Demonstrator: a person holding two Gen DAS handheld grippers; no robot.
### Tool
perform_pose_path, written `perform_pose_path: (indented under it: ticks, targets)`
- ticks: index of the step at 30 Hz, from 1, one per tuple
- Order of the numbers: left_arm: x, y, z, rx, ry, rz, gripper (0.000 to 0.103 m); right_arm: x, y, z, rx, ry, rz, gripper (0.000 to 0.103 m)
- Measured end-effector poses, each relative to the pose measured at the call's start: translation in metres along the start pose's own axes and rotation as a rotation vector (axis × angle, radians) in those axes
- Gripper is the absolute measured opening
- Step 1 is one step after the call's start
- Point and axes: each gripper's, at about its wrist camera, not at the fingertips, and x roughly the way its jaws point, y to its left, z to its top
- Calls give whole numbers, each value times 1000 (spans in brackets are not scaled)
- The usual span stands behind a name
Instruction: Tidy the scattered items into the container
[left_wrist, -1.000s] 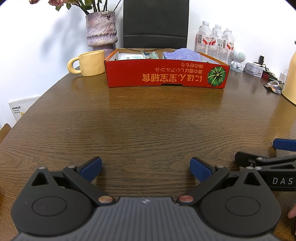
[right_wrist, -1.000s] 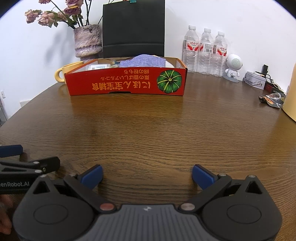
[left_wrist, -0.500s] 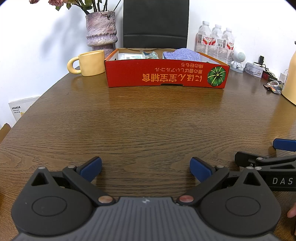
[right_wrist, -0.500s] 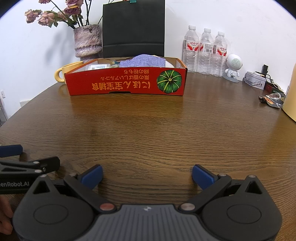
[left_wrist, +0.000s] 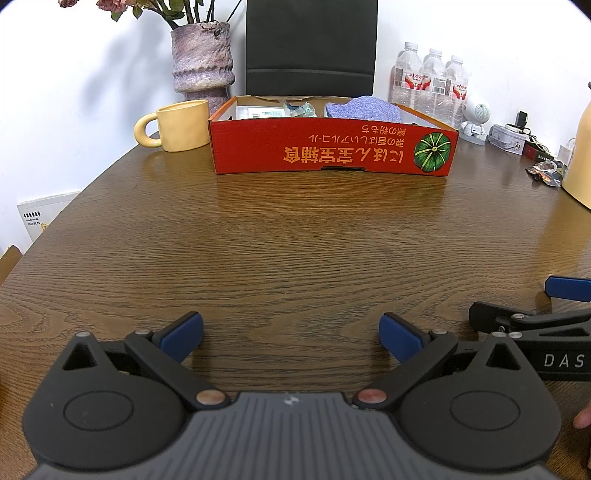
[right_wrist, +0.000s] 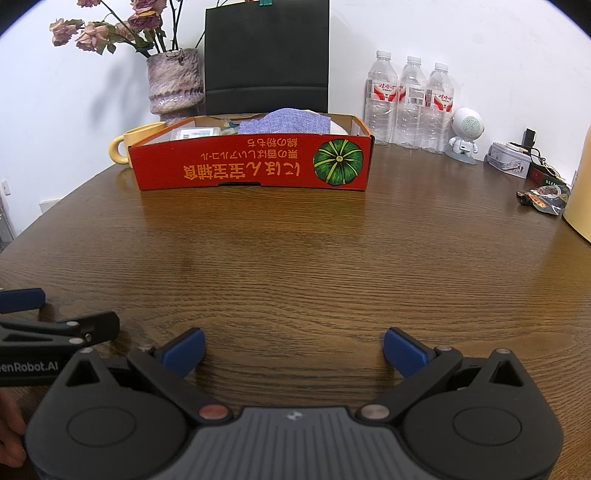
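A red cardboard box (left_wrist: 332, 151) with orange writing and a green pumpkin picture stands at the far side of the round wooden table (left_wrist: 295, 240); it also shows in the right wrist view (right_wrist: 251, 162). Inside it lie a folded blue cloth (left_wrist: 364, 109), a white packet (left_wrist: 258, 110) and a clear wrapper (left_wrist: 299, 109). My left gripper (left_wrist: 291, 332) is open and empty, low over the near table edge. My right gripper (right_wrist: 293, 349) is open and empty beside it, to its right.
A yellow mug (left_wrist: 177, 125) and a purple vase (left_wrist: 201, 59) stand left of the box, a black chair back (left_wrist: 310, 48) behind it. Three water bottles (right_wrist: 408, 103), a small white robot figure (right_wrist: 465, 136), a tin (right_wrist: 508, 160) and a crumpled wrapper (right_wrist: 543, 197) sit at right.
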Motion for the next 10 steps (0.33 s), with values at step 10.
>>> perform_pose_path:
  ticks: [10]
  targets:
    - [0,1,0,1,0,-1,103,0,0,0,1,0,-1,103]
